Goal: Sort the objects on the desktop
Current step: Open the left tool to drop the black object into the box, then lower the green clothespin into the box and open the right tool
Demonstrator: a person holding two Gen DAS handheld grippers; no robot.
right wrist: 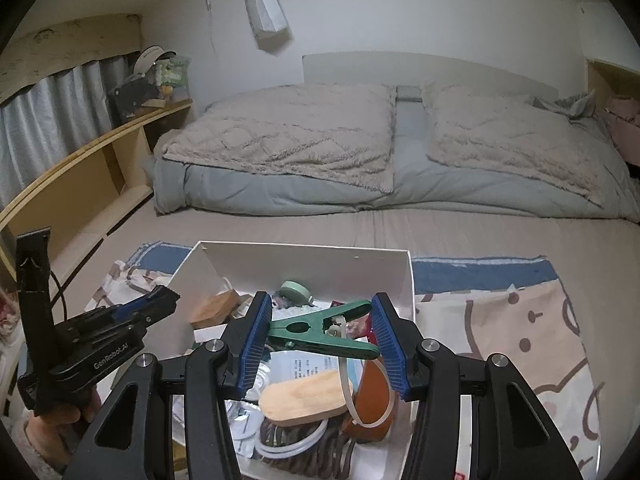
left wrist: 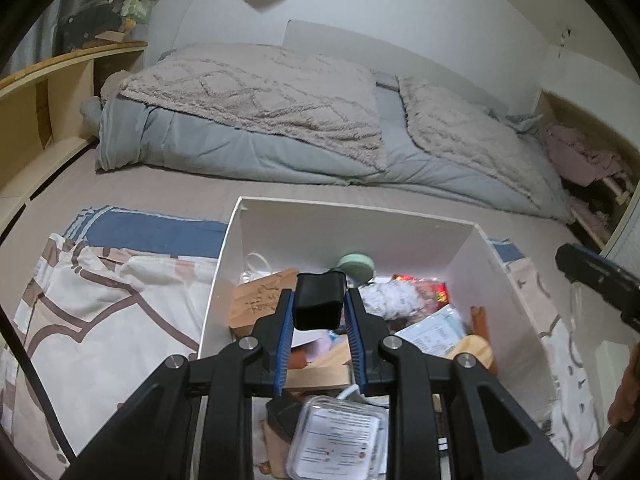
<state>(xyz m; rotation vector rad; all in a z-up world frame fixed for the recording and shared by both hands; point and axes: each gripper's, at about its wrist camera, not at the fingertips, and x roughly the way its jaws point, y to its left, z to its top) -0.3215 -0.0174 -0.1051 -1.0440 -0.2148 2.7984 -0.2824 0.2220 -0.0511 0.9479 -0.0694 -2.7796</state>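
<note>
A white box (left wrist: 472, 248) sits on a patterned cloth (left wrist: 112, 320) spread on the bed. The box is full of small things all mixed up.

The left tool (left wrist: 319, 300) hangs over the box. Its two blue pads (left wrist: 285, 332) are squeezed on a small black block (left wrist: 319, 298), one pad on each side. The block is up in the air above the pile, not touching it.

The right tool (right wrist: 320, 328) hangs over the same box. Its blue pads (right wrist: 256, 340) are pressed on a green clip (right wrist: 320, 330). The clip lies sideways between them, with its long handles pointing to the right pad. It is also above the pile.

Inside the box, at the far side, there is a round pale green thing (left wrist: 356, 266). To the left lies a brown wooden block (left wrist: 256, 300). Near the middle I see a pale wooden brush (right wrist: 304, 394), a white cord (right wrist: 360, 408) looping over it, and an orange-brown thing (right wrist: 374, 392) on the right. A clear plastic case (left wrist: 340, 436) with a printed label lies at the near end. A red packet (left wrist: 432, 286) is at the far right.

Far behind, a grey quilt (right wrist: 280, 188) and fluffy blankets (right wrist: 288, 128) are piled by the wall. A wooden shelf (right wrist: 80, 160) runs along the left.
</note>
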